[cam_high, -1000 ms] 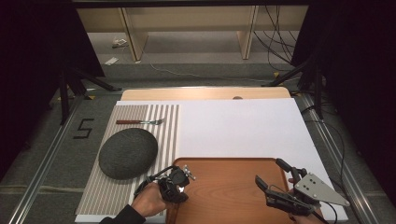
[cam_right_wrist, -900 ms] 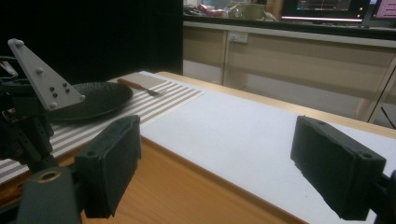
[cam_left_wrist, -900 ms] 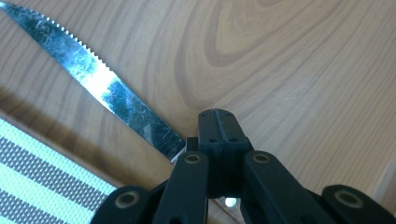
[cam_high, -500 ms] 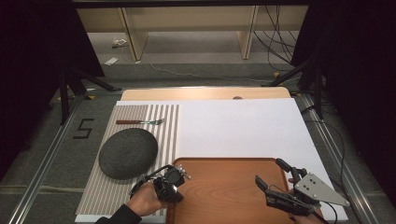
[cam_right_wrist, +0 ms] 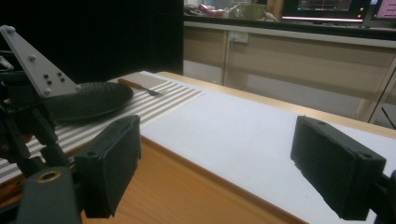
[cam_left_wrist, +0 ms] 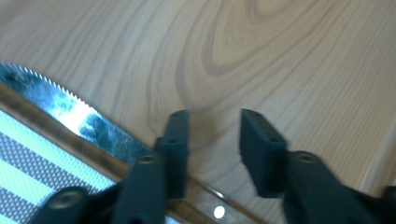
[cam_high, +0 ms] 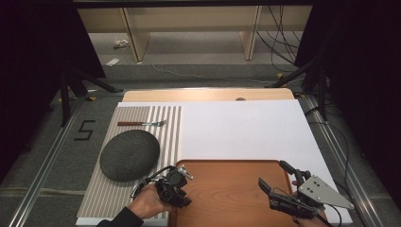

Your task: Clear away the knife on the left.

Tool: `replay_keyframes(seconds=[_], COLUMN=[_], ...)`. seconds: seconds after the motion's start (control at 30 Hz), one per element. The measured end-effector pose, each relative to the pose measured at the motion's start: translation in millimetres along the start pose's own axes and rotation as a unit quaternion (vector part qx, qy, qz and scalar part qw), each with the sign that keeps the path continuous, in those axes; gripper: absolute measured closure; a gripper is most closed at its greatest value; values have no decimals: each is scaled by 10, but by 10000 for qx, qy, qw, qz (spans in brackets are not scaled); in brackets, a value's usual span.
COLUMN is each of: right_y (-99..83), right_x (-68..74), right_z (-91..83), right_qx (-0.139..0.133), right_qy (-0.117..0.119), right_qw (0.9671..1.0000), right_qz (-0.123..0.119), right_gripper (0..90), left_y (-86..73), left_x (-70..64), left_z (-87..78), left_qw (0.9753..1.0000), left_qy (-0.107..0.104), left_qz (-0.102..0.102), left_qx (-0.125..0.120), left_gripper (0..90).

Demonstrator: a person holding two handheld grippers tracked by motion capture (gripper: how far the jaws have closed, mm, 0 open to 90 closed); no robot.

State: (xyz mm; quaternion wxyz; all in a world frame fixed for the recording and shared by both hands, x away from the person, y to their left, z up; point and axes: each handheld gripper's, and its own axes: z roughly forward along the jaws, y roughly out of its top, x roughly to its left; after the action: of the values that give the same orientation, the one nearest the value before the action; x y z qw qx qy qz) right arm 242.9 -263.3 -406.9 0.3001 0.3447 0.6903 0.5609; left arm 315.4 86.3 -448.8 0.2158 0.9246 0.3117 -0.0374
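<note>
From the high view, going left to right: the striped placemat point(cam_high: 127, 198) covers the left part of the table, with a dark grey plate point(cam_high: 130, 154) sitting on it at about 8 o'clock from table centre. A fork point(cam_high: 142, 123) with a brown handle lies on the mat just past the plate, toward 10 o'clock.

The left gripper point(cam_high: 182, 174) is down at about 7 o'clock, right at the left rim of the wooden tray point(cam_high: 227, 189). In the left gripper view its jaws are slightly apart with nothing between them, pointing down at the tray's wood, just beside a shiny serrated knife blade point(cam_left_wrist: 70, 107) lying along the tray's left edge.

The tray itself sits at 6 o'clock, overlapping the white sheet point(cam_high: 236, 127) that covers the middle and right of the table.

The right gripper point(cam_high: 276, 177) is at 5 o'clock over the tray's right end, jaws spread wide and empty, aimed across the table toward the plate.
</note>
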Motion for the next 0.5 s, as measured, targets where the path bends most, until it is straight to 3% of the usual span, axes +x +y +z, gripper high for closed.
replay_keyframes(seconds=[0.23, 0.5], right_y=[0, 0], right_x=[0, 1], right_z=[0, 2], right_qx=[3, -4], right_qy=[0, 7], right_qw=[10000, 10000], right_qz=[1, -1], right_gripper=[171, 171], left_y=[20, 26], left_x=[-38, -44], left_z=[-49, -85], left_qw=[9991, 9978], left_qy=[0, -4], left_qz=[91, 156], left_qx=[-405, -638], left_gripper=[336, 250])
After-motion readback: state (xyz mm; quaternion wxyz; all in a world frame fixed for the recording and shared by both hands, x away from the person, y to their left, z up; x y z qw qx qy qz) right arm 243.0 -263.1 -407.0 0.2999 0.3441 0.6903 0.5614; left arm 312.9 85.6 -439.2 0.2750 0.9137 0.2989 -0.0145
